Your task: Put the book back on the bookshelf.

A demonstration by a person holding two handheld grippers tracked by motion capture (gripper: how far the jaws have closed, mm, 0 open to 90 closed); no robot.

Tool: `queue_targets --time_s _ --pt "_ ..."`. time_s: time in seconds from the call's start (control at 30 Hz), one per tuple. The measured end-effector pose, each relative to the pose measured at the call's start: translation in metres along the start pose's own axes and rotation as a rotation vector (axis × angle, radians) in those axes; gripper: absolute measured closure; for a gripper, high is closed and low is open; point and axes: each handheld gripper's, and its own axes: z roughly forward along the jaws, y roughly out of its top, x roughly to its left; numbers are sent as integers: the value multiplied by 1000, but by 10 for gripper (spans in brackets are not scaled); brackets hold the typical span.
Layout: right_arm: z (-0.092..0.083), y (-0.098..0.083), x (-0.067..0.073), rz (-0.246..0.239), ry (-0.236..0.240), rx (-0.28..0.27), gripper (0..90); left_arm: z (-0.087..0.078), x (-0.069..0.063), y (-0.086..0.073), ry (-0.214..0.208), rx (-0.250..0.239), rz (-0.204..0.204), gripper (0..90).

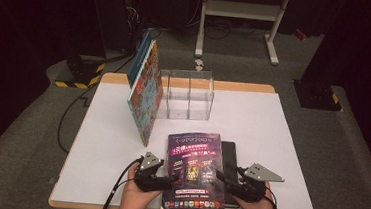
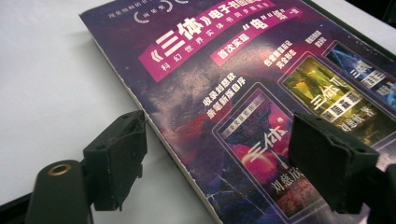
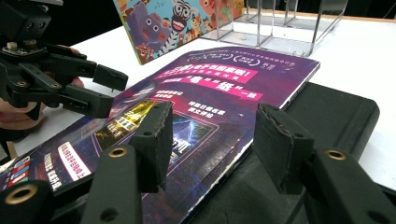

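A purple book (image 1: pixel 194 168) with Chinese lettering lies flat near the table's front edge, and its right part rests on a black slab (image 1: pixel 230 153). My left gripper (image 1: pixel 168 177) is at the book's left edge. In the left gripper view its jaws (image 2: pixel 224 163) stand open astride that edge of the purple book (image 2: pixel 224 93), one over the table and one over the cover, with no pad pressing. My right gripper (image 1: pixel 223 180) is at the right edge. Its open jaws (image 3: pixel 219 149) straddle the purple book's (image 3: pixel 224 88) edge and the black slab (image 3: pixel 336 112). The left gripper (image 3: pixel 105 91) hovers beyond.
A colourful picture book (image 1: pixel 145 89) leans upright against a clear acrylic organiser (image 1: pixel 187 94) at the back of the white table (image 1: pixel 271 131). Cables (image 1: pixel 67 120) trail off the table's left side. A white metal stand (image 1: pixel 241 11) is on the floor behind.
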Motion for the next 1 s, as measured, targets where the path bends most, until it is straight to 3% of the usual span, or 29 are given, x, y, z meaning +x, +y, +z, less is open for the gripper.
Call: queue_targets --time_s 0.17,0.23,0.47,0.5,1.0 --pt "0 0 1 0 0 -1 471 2 -1 -1 -15 3 -32 138" --pt "-1 0 1 0 0 -2 472 3 -2 -2 -13 -1 -16 131" --pt "-1 0 1 5 2 -3 472 6 1 -1 10 14 -19 54" --pt "-1 0 1 5 2 -3 472 7 0 -1 8 5 -44 50" --pt "-1 0 1 10 7 -3 472 8 -2 0 -26 34 -73 92"
